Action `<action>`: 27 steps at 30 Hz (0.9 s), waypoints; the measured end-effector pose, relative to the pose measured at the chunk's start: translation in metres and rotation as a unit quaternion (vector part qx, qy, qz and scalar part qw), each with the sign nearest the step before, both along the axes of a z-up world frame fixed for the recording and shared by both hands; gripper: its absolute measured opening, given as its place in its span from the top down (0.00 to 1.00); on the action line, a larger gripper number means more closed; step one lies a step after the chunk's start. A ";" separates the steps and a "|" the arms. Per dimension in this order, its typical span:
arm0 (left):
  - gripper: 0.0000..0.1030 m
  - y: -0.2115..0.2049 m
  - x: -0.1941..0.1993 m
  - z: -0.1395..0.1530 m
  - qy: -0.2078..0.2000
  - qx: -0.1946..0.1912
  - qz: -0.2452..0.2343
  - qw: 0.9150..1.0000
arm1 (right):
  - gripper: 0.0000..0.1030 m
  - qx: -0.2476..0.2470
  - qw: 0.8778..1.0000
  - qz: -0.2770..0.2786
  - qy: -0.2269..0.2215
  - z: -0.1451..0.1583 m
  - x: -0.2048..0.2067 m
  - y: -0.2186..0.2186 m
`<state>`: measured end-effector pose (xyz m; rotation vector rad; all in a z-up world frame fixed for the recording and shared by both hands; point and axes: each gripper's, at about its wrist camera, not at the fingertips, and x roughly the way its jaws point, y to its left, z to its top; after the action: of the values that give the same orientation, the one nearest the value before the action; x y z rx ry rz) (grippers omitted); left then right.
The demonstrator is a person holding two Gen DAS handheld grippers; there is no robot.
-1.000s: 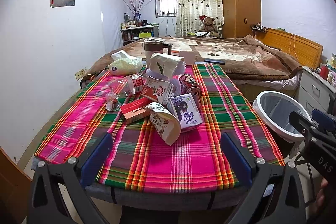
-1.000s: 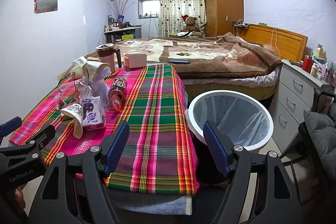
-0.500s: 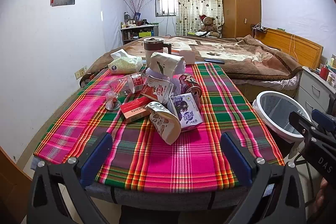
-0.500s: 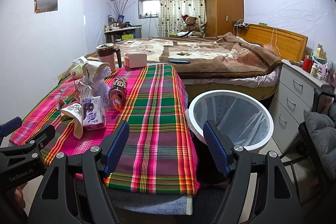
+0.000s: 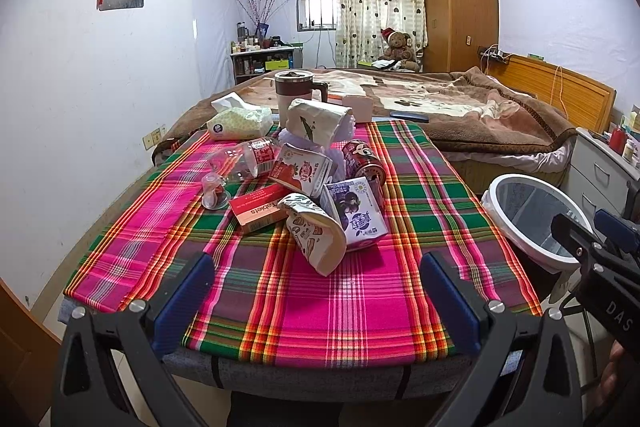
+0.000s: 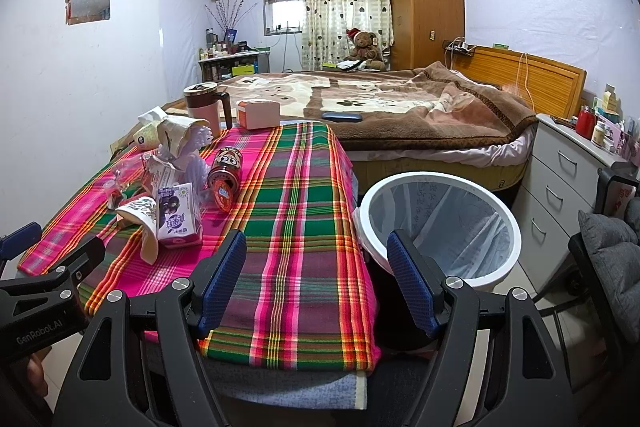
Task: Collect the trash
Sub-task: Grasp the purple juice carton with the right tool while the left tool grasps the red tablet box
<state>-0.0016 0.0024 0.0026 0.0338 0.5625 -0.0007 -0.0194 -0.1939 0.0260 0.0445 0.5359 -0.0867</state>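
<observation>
A pile of trash lies mid-table on the plaid cloth (image 5: 360,307): a squashed paper cup (image 5: 316,239), a purple drink carton (image 5: 358,215), a red tablet box (image 5: 260,209), a red-and-white carton (image 5: 300,173), a red can (image 5: 362,163), a clear plastic bottle (image 5: 244,163) and a crumpled paper bag (image 5: 316,121). A white bin (image 6: 440,227) with a clear liner stands on the floor right of the table. My left gripper (image 5: 316,299) is open and empty at the table's near edge. My right gripper (image 6: 316,279) is open and empty between table and bin.
A tissue pack (image 5: 240,123), a brown-and-pink mug (image 5: 294,95) and a pink box (image 5: 358,107) stand at the table's far end. A bed (image 6: 400,107) lies behind. A white drawer unit (image 6: 568,171) and a chair (image 6: 608,247) are to the right.
</observation>
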 end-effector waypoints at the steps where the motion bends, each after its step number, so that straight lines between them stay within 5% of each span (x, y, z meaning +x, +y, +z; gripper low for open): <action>1: 0.00 0.000 0.000 0.000 0.000 0.000 0.000 1.000 | 0.28 0.000 1.000 0.000 0.000 0.000 0.000 0.000; 18: 0.00 0.002 0.001 -0.003 0.004 -0.002 -0.001 1.000 | 0.28 -0.001 1.000 0.000 0.004 -0.003 0.002 0.002; 27: 0.00 0.054 0.023 -0.020 0.028 -0.072 0.018 0.997 | 0.28 0.011 0.999 0.039 0.024 -0.021 0.027 0.017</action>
<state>0.0212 0.0560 -0.0175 -0.1169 0.6181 -0.0063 0.0071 -0.1769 0.0051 0.0441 0.5851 -0.0055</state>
